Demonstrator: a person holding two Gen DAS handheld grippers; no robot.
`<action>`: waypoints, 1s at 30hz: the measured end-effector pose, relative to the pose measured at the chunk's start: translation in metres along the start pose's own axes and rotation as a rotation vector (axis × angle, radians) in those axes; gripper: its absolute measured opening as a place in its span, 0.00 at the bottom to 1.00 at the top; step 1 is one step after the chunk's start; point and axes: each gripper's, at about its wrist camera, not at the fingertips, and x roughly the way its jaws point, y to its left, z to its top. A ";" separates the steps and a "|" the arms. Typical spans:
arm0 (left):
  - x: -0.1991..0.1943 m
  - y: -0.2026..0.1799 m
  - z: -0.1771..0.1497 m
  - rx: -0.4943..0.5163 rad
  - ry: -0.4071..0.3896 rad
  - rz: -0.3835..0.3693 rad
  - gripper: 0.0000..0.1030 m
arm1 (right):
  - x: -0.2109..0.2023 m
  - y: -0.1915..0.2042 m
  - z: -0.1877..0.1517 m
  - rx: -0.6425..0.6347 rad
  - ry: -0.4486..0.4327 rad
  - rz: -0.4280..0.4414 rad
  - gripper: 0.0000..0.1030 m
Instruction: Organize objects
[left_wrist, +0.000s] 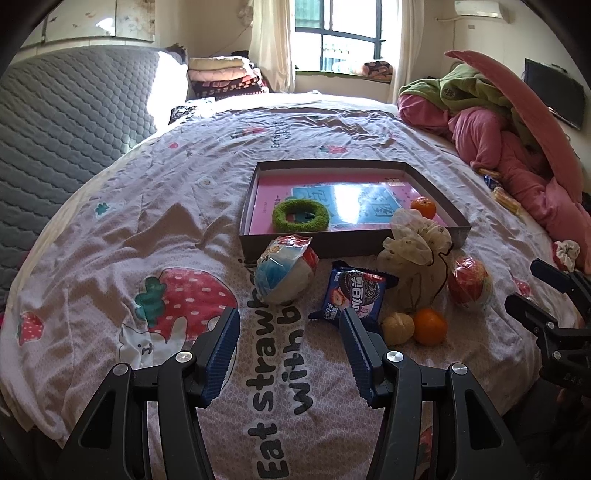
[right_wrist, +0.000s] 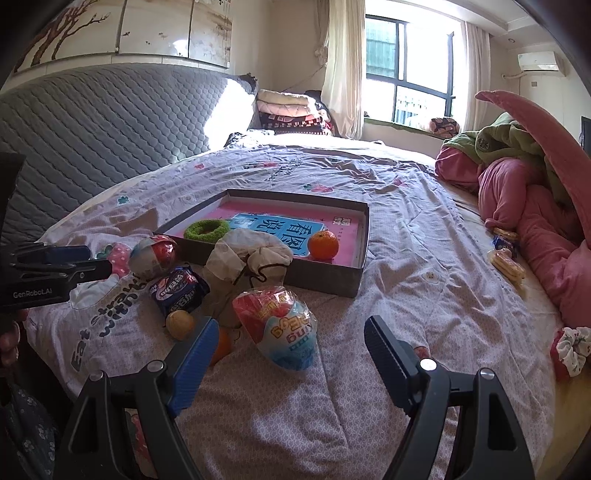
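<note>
A shallow grey box (left_wrist: 354, 242) (right_wrist: 325, 277) lies on the bed and holds a green ring (left_wrist: 300, 218) (right_wrist: 207, 229) and an orange (left_wrist: 423, 206) (right_wrist: 323, 244). In front of it lie two wrapped egg toys (left_wrist: 286, 275) (right_wrist: 282, 328), a blue cookie packet (left_wrist: 354, 293) (right_wrist: 179, 290), a drawstring pouch (left_wrist: 417, 258) (right_wrist: 247, 258), a walnut (left_wrist: 398, 328) (right_wrist: 180, 324) and a second orange (left_wrist: 429, 326). My left gripper (left_wrist: 290, 325) is open and empty, just short of the packet. My right gripper (right_wrist: 291, 336) is open around the near egg toy.
Pink and green bedding (left_wrist: 498, 140) (right_wrist: 535, 192) is heaped at the right. Snack packets (right_wrist: 506, 258) and a scrunchie (right_wrist: 570, 350) lie near the bed's right edge. A grey quilted headboard (left_wrist: 66, 122) stands at the left.
</note>
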 end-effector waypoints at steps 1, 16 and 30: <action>0.000 0.000 0.000 -0.001 0.000 0.000 0.56 | 0.000 0.001 -0.001 -0.001 0.003 -0.001 0.78; 0.006 -0.009 -0.018 0.008 0.032 0.009 0.56 | 0.012 0.005 -0.009 0.003 0.077 -0.033 0.78; 0.013 -0.022 -0.036 0.005 0.068 0.030 0.56 | 0.006 0.010 -0.017 0.016 0.088 -0.046 0.78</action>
